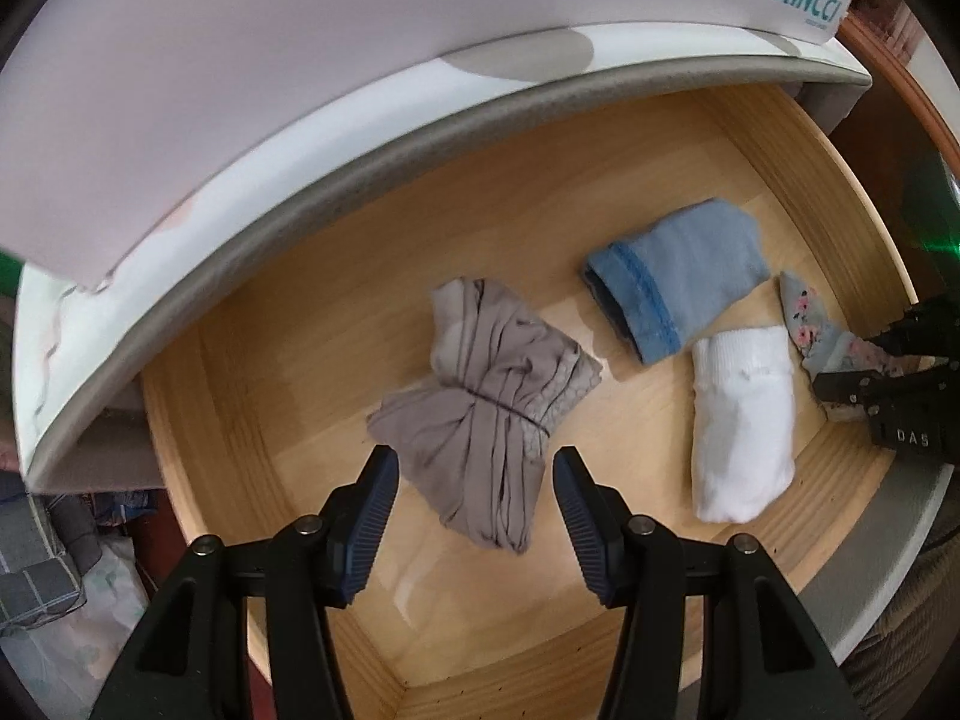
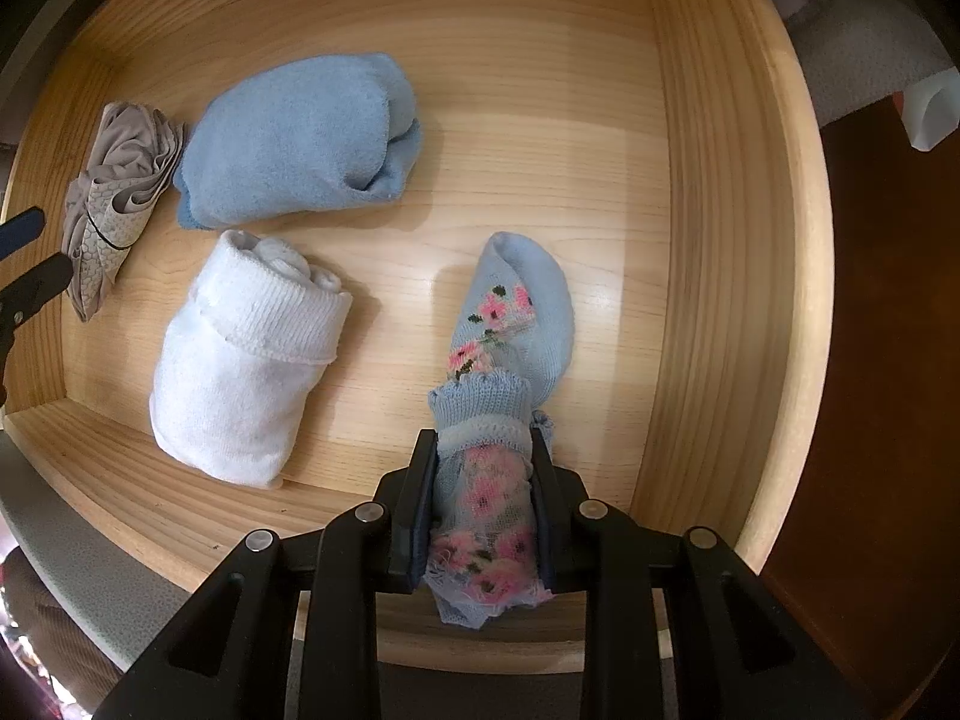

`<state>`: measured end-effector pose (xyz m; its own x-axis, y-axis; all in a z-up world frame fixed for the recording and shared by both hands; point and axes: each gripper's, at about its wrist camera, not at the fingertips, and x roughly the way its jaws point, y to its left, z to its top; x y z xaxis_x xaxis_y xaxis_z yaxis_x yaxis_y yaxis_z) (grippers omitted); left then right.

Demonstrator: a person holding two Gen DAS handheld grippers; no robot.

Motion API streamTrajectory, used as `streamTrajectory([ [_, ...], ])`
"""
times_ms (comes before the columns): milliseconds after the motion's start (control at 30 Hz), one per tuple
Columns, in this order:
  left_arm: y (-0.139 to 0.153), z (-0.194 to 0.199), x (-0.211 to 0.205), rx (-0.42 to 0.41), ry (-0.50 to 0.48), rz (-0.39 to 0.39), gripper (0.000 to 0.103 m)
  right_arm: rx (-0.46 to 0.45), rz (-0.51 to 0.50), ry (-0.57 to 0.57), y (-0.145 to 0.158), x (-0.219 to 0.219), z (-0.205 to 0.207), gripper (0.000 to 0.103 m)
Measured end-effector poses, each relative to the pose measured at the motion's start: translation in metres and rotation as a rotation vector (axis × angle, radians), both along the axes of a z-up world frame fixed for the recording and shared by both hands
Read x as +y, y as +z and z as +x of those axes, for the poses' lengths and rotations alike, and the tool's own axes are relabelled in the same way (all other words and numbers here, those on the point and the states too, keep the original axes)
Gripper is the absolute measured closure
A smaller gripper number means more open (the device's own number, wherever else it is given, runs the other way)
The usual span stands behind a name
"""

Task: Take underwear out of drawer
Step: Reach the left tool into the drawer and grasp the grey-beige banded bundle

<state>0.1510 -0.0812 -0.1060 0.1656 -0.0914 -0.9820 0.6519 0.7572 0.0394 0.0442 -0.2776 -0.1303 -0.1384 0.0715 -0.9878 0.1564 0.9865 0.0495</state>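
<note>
A wooden drawer (image 1: 288, 360) (image 2: 540, 90) stands pulled out and holds several rolled garments. In the left wrist view my left gripper (image 1: 475, 468) is open and hovers over the near end of a grey bundle (image 1: 486, 396) tied with a thin band; the pads do not touch it. My right gripper (image 2: 483, 450) is shut on a light blue floral piece (image 2: 516, 324) whose free end rests on the drawer floor. That gripper (image 1: 864, 366) and the floral piece (image 1: 822, 330) also show at the right of the left wrist view. The grey bundle (image 2: 114, 204) lies at the drawer's left.
A blue roll (image 1: 672, 282) (image 2: 300, 138) and a white roll (image 1: 741, 420) (image 2: 246, 354) lie between the grey bundle and the floral piece. A white mattress with grey trim (image 1: 240, 138) overhangs the drawer's back. The drawer walls (image 2: 720, 240) rise close on the right.
</note>
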Motion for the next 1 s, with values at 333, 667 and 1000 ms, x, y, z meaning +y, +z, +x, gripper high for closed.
streamTrajectory([
  [333,-0.024,0.024,-0.007,0.046,0.005,0.017,0.046,-0.001,0.012,-0.006,-0.002,-0.002,0.003,0.075],
  [667,-0.043,0.033,-0.018,0.007,0.002,0.074,0.039,-0.002,0.022,-0.01,-0.005,-0.004,0.005,0.074],
  [1000,-0.063,0.032,-0.025,0.007,0.032,0.129,0.044,-0.002,0.031,-0.014,-0.007,-0.005,0.006,0.073],
])
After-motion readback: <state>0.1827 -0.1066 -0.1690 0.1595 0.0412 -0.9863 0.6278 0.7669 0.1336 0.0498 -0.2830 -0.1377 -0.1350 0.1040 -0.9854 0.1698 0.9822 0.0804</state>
